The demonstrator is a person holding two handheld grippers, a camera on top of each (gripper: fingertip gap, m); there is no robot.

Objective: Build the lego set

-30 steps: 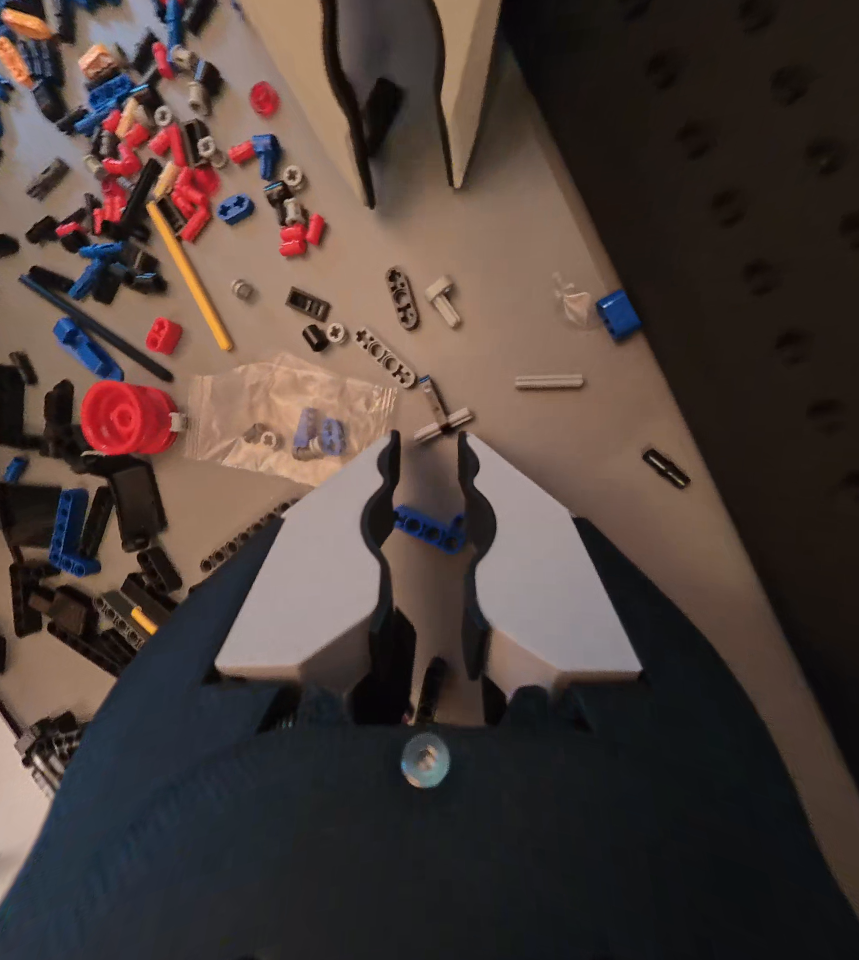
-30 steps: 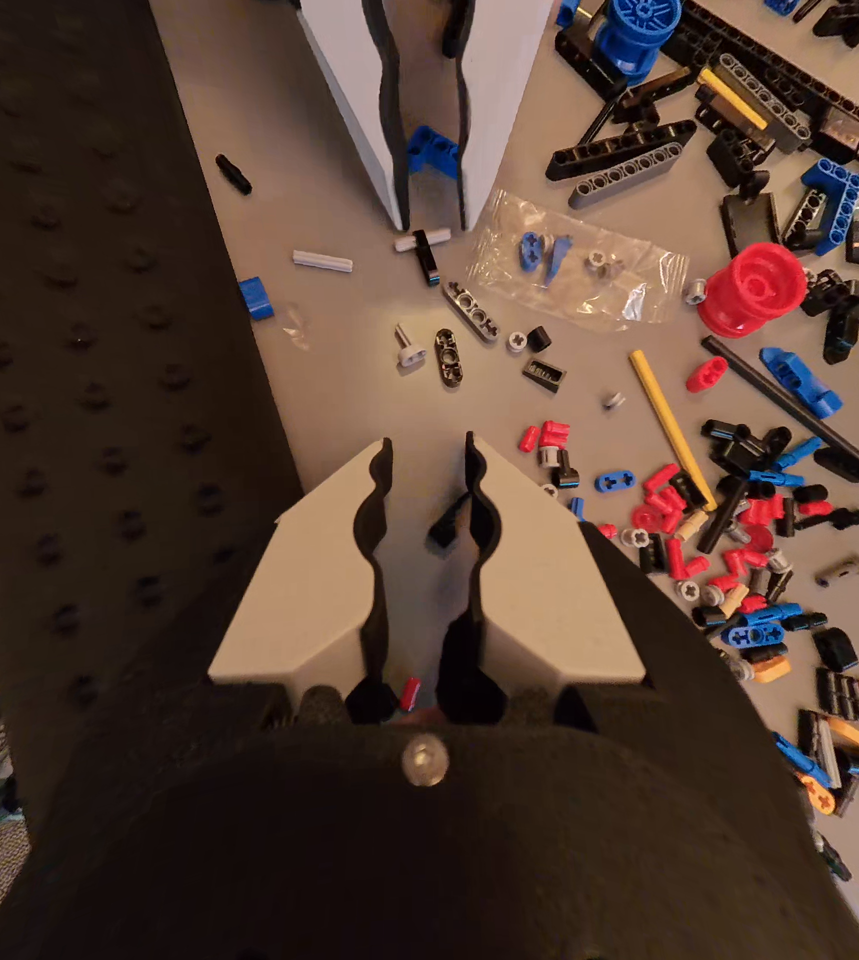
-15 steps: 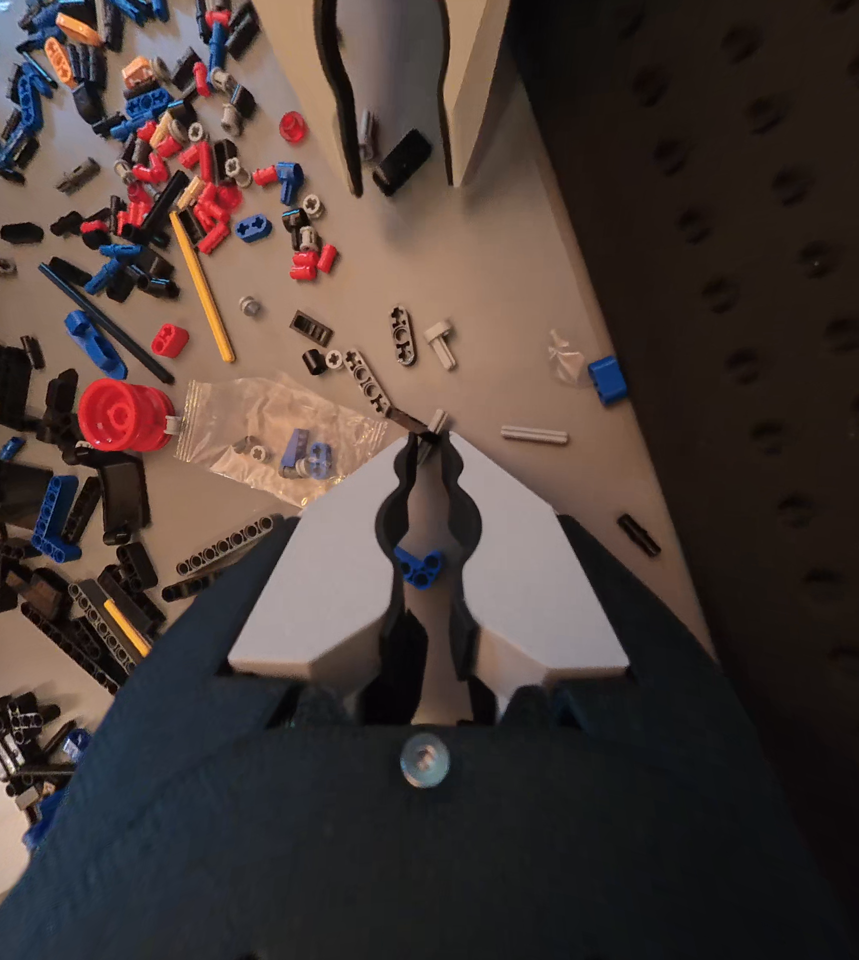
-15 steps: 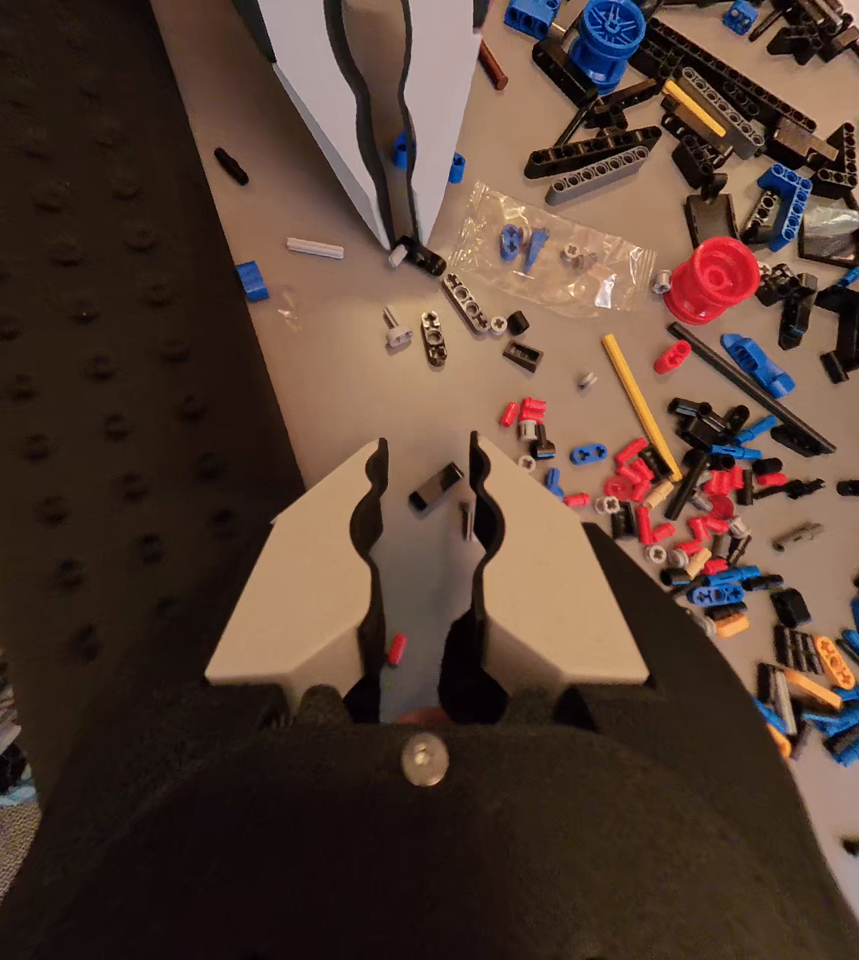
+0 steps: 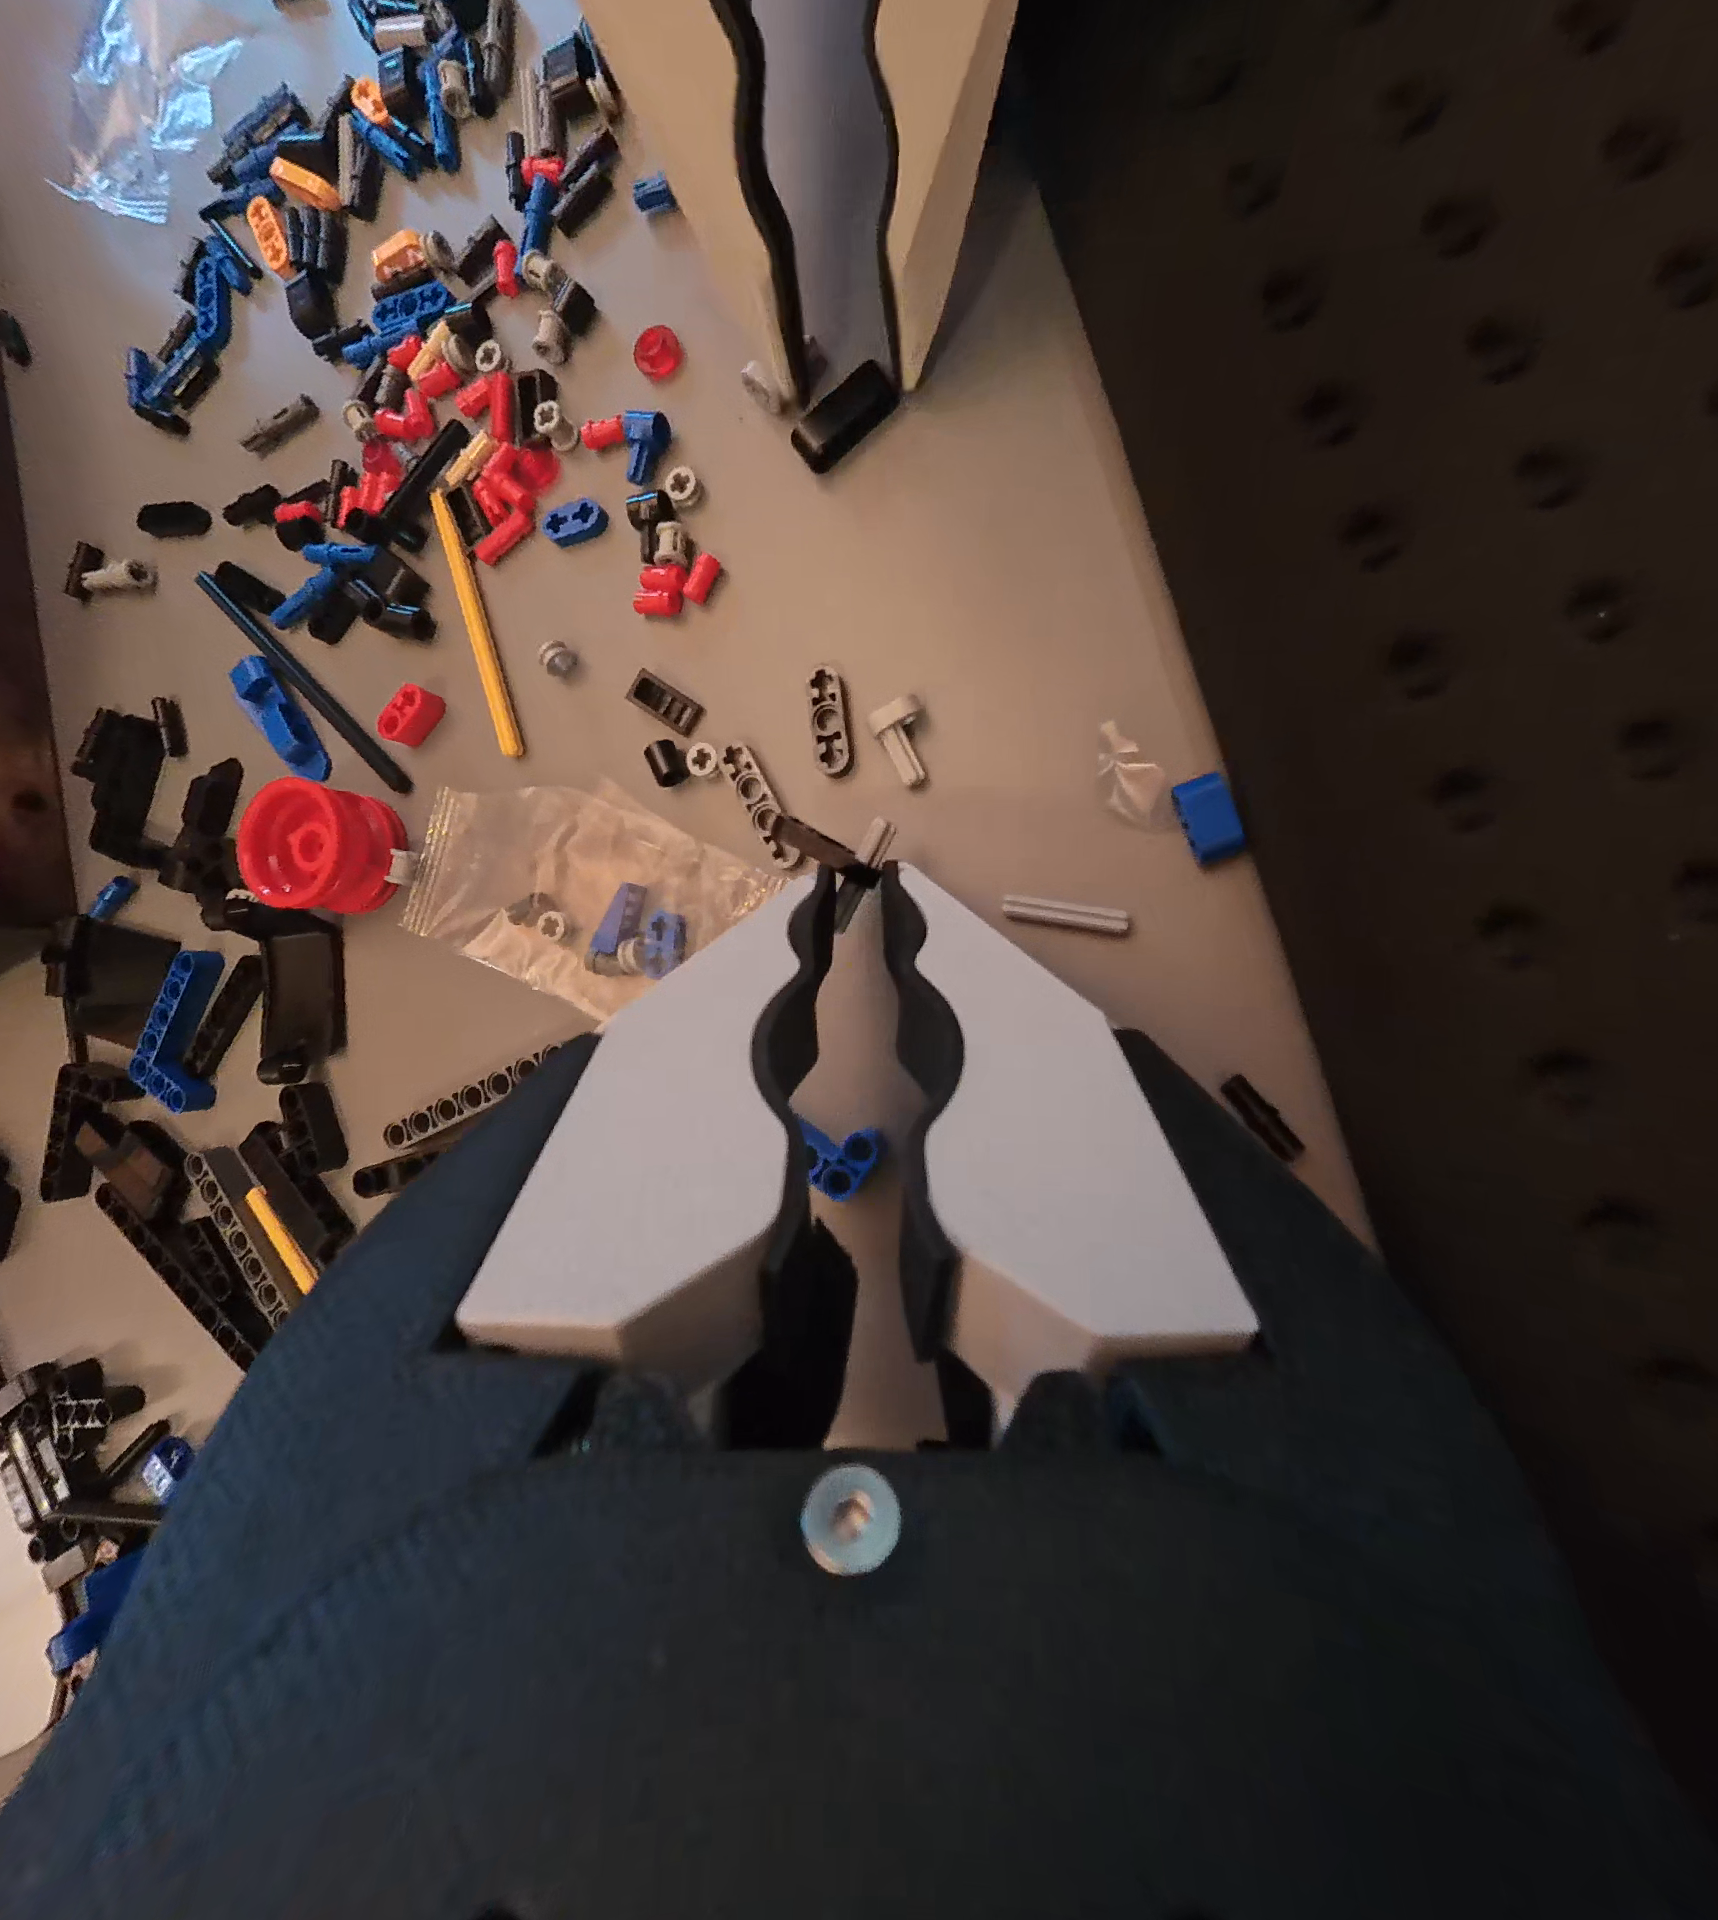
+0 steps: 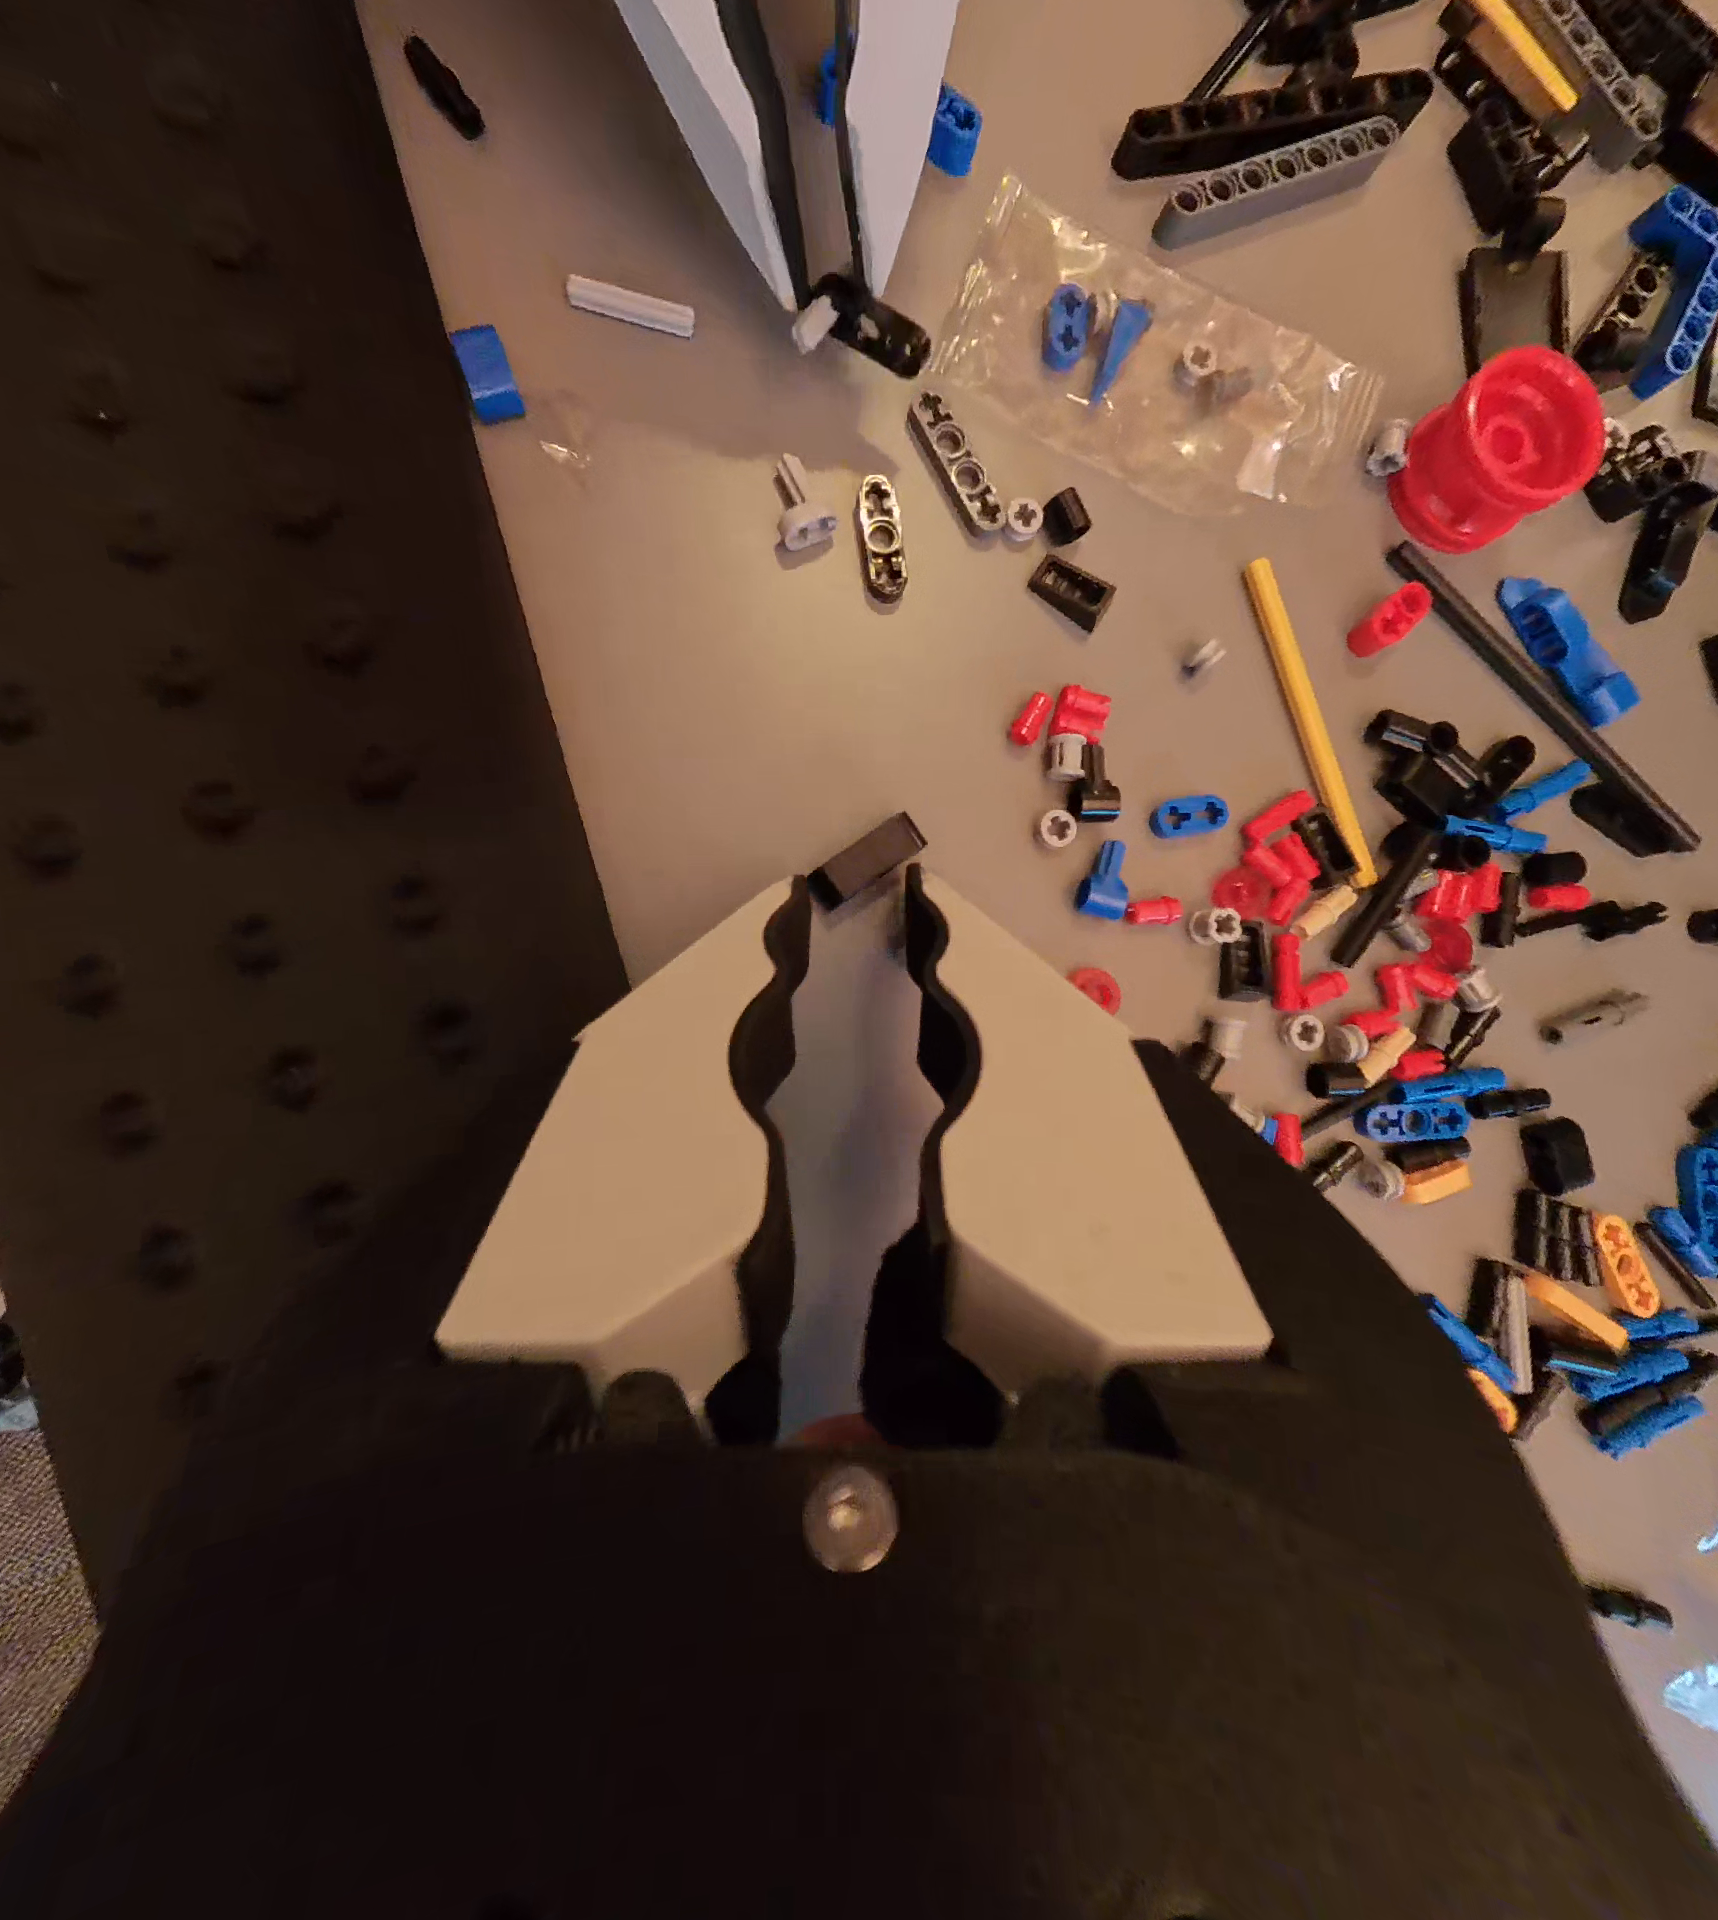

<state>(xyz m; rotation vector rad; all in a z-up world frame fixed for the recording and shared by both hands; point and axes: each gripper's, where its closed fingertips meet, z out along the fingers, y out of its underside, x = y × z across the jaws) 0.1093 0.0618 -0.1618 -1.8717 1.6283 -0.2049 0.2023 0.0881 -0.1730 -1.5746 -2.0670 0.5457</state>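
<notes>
My left gripper is shut at its tips on a small black and grey lego piece low over the grey table. In the right wrist view the left gripper holds that piece at the table surface. A blue angled piece lies on the table under its fingers. My right gripper is narrowly open, with a black brick lying just past its tips. A small grey pin sits by its right finger. The right gripper also shows in the left wrist view.
Loose pieces are scattered between the grippers: a clear bag of parts, a red wheel, a yellow axle, a grey axle and a blue brick. A dark dimpled surface borders the table edge. About 10 centimetres separates my left fingertips from my right. The left tips stand about 6 centimetres off the blue brick. My left wrist view looks at it from another angle.
My left gripper closed on the black and grey piece. My right gripper drew back, so the black brick went from between its fingers to just past the tips, and its jaws narrowed.
</notes>
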